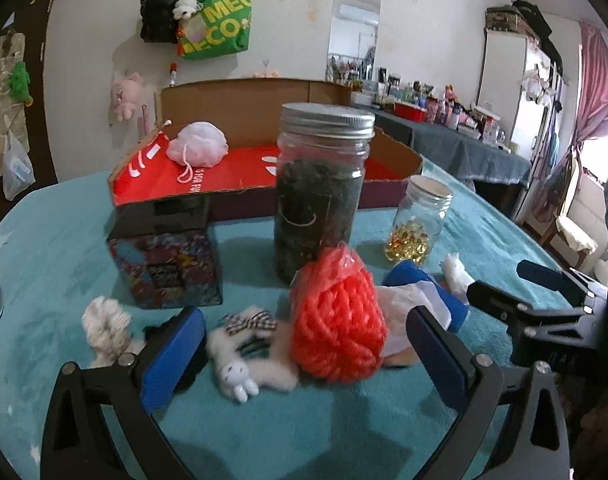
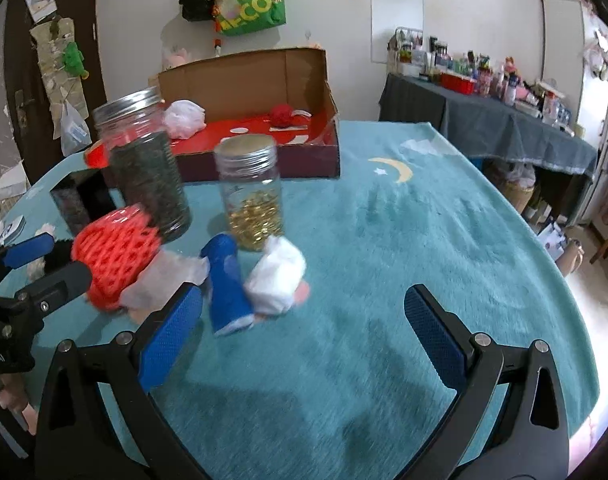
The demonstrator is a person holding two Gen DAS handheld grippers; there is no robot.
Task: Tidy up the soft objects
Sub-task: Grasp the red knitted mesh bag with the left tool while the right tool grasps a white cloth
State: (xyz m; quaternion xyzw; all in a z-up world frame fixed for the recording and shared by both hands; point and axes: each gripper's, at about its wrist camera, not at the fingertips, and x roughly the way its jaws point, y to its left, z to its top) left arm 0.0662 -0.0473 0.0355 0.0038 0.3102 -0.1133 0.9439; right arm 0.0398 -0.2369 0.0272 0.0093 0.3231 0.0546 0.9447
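Bare cloth [image 2: 383, 240] beside blue-white toy [image 2: 260, 280]

Tall jar [image 1: 323, 188] of dark stuff at centre, small jar [image 1: 417, 220] of gold beads at its 3 o'clock. Patterned box [image 1: 166, 266] at 9 o'clock; green bag [image 1: 220, 20] on wall at 12.

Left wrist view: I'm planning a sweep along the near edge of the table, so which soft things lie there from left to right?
White fluffy toy → white plush bunny with checked bow → red-orange mesh bundle → blue and white plush.
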